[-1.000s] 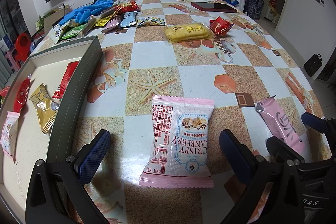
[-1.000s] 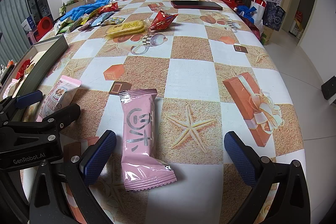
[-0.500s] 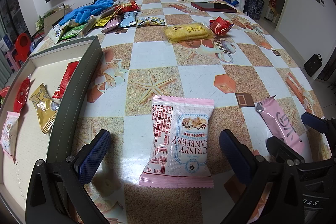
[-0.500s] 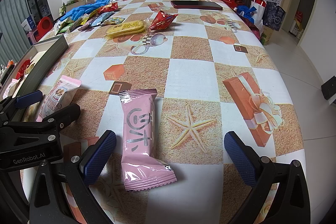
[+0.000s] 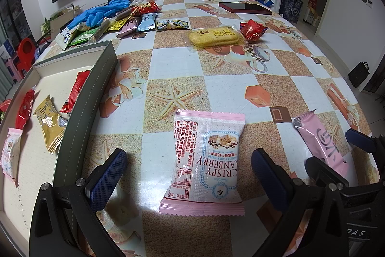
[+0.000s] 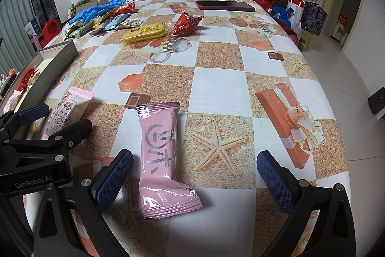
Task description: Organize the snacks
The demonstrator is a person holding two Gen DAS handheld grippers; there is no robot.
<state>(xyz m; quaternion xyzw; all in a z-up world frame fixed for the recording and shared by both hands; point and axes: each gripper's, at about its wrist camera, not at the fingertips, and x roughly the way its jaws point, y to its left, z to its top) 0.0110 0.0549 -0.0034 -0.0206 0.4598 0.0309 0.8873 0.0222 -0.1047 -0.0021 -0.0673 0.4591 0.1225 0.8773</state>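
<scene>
A pink and white cranberry nougat packet (image 5: 207,160) lies flat on the checked tablecloth, between the wide-apart fingers of my open left gripper (image 5: 190,175). To its right lies a long pink bar packet (image 6: 161,151), which rests between the fingers of my open right gripper (image 6: 195,180), close to the left finger. Neither gripper touches its packet. The same nougat packet (image 6: 68,110) shows at the left of the right wrist view, and the pink bar (image 5: 320,141) at the right of the left wrist view. A grey-walled box (image 5: 93,98) on the left holds several snack packets.
Farther back lie a yellow cracker pack (image 5: 215,36), a red wrapped snack (image 5: 252,29), a heap of mixed snack packets (image 5: 125,23) with blue gloves (image 5: 101,12), and a dark red tablet (image 5: 245,7). The table edge curves round on the right (image 6: 336,117).
</scene>
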